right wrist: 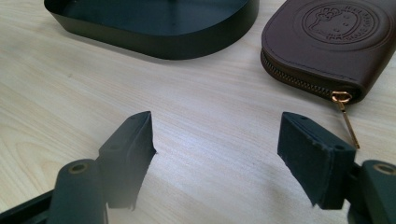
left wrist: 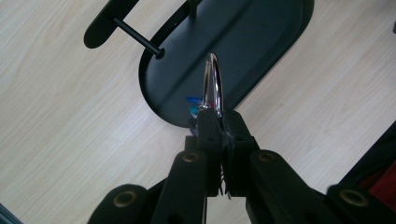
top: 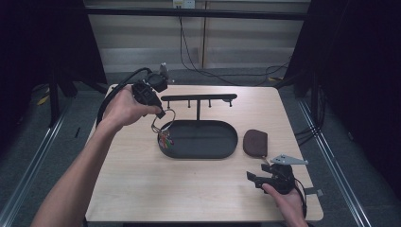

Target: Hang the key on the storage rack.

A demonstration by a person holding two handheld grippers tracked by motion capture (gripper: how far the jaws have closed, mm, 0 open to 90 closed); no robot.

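From above our side we looked forward and down over the whole table (top: 142, 189). Our left gripper's camera looked steeply down, close over the black tray (left wrist: 261, 42); our right's sat low, sharing that tray (right wrist: 154, 44).

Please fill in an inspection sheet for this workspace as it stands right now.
Surface: pale wooden table, bare apart from the items below.
Job's things: silver metal key ring with colourful tags, held above the black oval metal tray; black hook rack rises from the tray.
Clutter: brown leather zip pouch lies right of the tray.
Grippers: left gripper shut on the ring; right gripper open, low over the table.
Cables: black leads on the floor behind.
Surroundings: dark curtains either side.
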